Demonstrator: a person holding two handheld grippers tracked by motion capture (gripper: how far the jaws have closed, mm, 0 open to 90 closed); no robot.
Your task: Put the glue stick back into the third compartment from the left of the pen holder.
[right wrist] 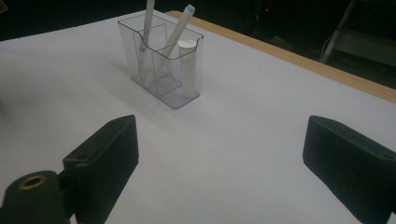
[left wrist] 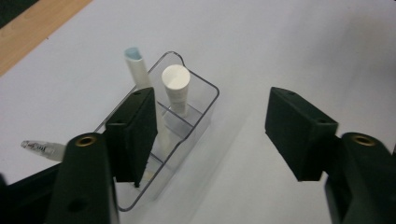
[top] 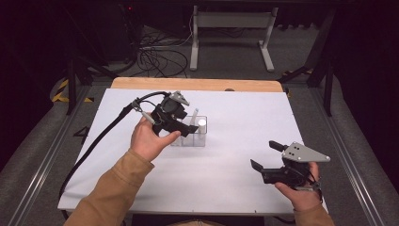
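Left gripper [left wrist: 210, 135], jaws parted and empty, is hovering over the clear organizer [left wrist: 201, 100]; withdrawing straight upward should avoid tipping the pens [left wrist: 136, 65].

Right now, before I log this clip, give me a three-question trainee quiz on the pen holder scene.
1. True or false: the left gripper hangs above the clear holder with nothing between its pads.
2. How many items stand in the holder?
A) one B) three C) five
3. Which item has the flat round top: the slim pen, the angled marker or the white stick?

Key: 1 true; 2 B; 3 the white stick.
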